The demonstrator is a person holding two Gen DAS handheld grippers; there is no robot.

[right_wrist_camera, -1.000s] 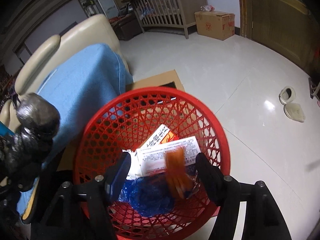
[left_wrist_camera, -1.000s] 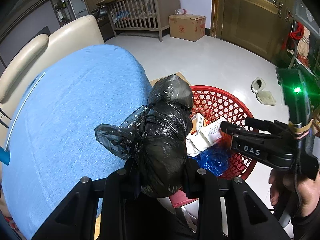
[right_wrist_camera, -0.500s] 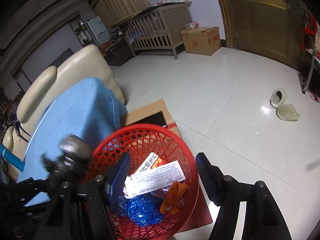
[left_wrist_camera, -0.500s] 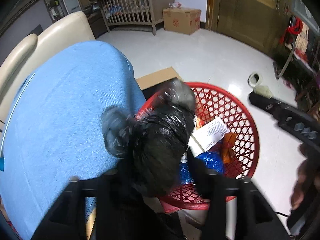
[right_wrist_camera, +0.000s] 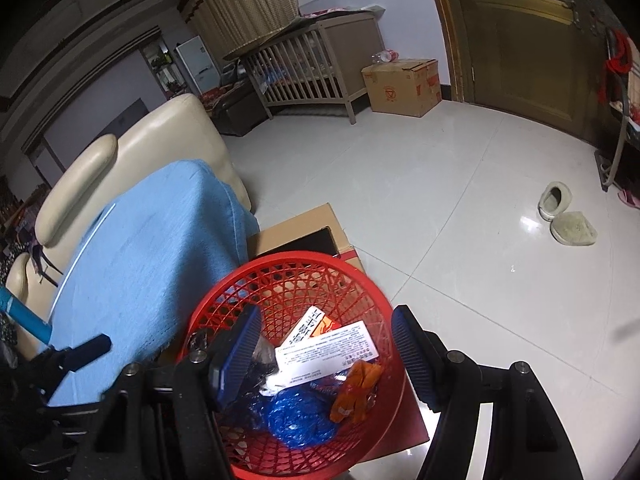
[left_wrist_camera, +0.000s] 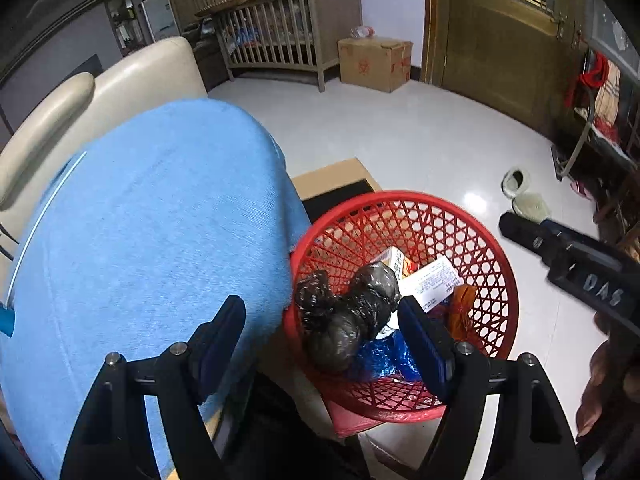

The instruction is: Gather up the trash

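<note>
Black bag [left_wrist_camera: 352,316]: one, lying in red basket [left_wrist_camera: 500,264]; left tongs [left_wrist_camera: 320,340] opening, empty; right tongs [right_wrist_camera: 326,354] apart, empty.

Crumpled black plastic bag [left_wrist_camera: 352,316] lying inside the red lattice basket [left_wrist_camera: 476,240], against its near-left wall, beside white printed paper [left_wrist_camera: 432,282], orange wrapper [left_wrist_camera: 460,312] and blue plastic [left_wrist_camera: 384,356] in that basket
</note>
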